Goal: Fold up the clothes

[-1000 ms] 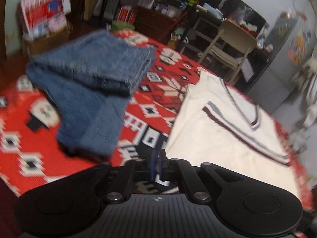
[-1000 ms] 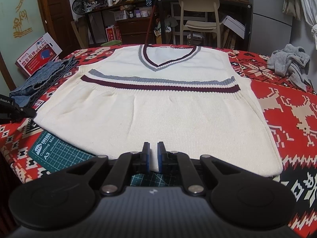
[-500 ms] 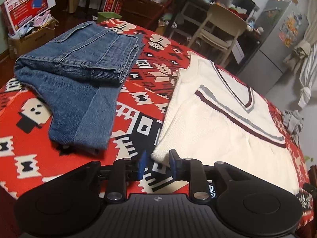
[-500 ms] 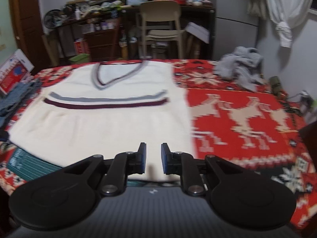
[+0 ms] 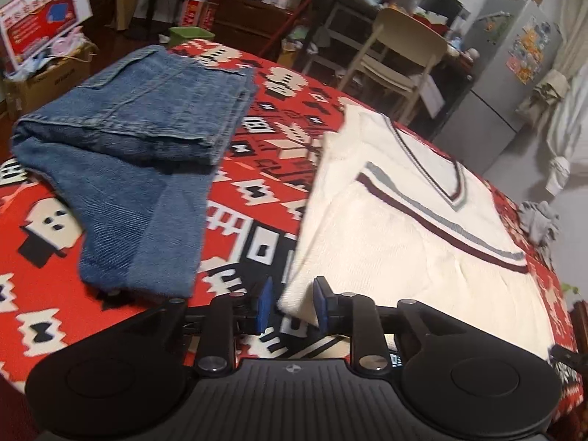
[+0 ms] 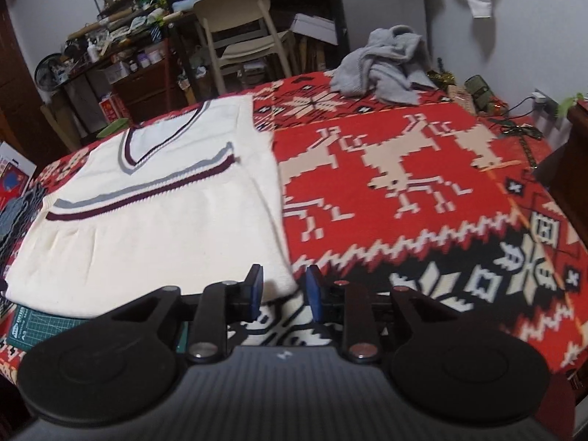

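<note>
The cream knitted sleeveless vest with maroon and grey bands point(image 5: 397, 228) is seen spread flat on the desk point(image 6: 404, 198), which is covered by a red patterned cloth with pale deer figures, hem towards the cameras and V-neck away. Its long axis is judged to run from the tongs towards the far chair.

The left tongs point(image 5: 291, 303) are poised at the vest's near left hem corner; that corner is framed between the blue pads, which have just been opening and are parted a modest way, and no pinch on the knit is seen. The right tongs point(image 6: 282, 288) are lined up on the near right hem corner, jaws likewise opening and set a little apart, with the corner lying just ahead of them and between the pads, nothing gripped. Each corner is nearer to its own side's tongs, so a two-handed lift of the hem is judged the likely start.

A folded pair of blue denim jeans point(image 5: 139, 139) is laid left of the vest, apart from it; a crumpled grey garment point(image 6: 386, 62) waits at the far right.

Writing: a green cutting mat point(image 6: 33, 325) peeks out under the hem; its print is too blurred to be read.
</note>
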A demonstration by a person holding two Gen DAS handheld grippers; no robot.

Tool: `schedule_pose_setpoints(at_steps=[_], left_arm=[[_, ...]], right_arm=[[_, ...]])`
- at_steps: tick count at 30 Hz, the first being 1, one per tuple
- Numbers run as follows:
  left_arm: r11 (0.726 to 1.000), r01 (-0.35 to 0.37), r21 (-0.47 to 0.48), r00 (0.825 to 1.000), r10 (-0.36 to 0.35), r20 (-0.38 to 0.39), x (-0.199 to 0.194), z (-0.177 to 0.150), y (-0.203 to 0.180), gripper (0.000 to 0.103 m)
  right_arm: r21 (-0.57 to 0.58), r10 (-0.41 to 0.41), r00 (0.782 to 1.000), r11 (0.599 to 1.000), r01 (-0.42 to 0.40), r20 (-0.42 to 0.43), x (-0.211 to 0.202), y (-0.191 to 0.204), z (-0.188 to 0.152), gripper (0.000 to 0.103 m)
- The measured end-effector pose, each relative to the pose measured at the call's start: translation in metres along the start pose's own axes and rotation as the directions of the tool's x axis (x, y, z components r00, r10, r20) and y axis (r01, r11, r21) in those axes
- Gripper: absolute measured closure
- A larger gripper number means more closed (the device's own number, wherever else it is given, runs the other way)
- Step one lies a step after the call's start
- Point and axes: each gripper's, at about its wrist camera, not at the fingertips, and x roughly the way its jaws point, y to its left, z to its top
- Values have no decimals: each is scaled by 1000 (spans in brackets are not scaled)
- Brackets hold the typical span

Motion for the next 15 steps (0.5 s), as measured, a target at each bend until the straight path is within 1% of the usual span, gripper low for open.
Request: schedule_pose_setpoints(at_steps=[1, 2, 3, 5, 8, 12, 15], left_arm=[[1000, 9, 9, 1000, -9, -4, 1, 1, -1, 81], [999, 0, 34, 1000, 0, -8, 3, 1, -4, 83], [998, -11, 60, 1000, 11, -11, 4, 1, -7, 93], [996, -14, 84, 1000, 16, -16, 3, 2, -8, 94], [993, -18, 119, 999, 21, -24, 1, 3, -10, 96], [992, 14, 127, 999, -9, -39, -12, 6, -6, 96], [988, 18, 152, 998, -10, -55, -22, 2, -7, 96]], right_arm=[[1, 3, 1000, 1000, -3, -7, 4, 1, 0, 76], [-7, 1, 1000, 1000, -2, -10, 7, 3, 0, 81], [-17, -1, 1000, 1000, 1, -11, 9, 4, 0, 86], [-39, -4, 1000, 999, 4, -16, 11, 7, 1, 94], [-48, 1, 1000, 999, -2, -23, 7, 6, 3, 96], [-51, 1, 1000, 999, -2, -16, -5, 5, 7, 97], [-43, -1, 1000, 999, 0, -30, -15, 4, 4, 97]])
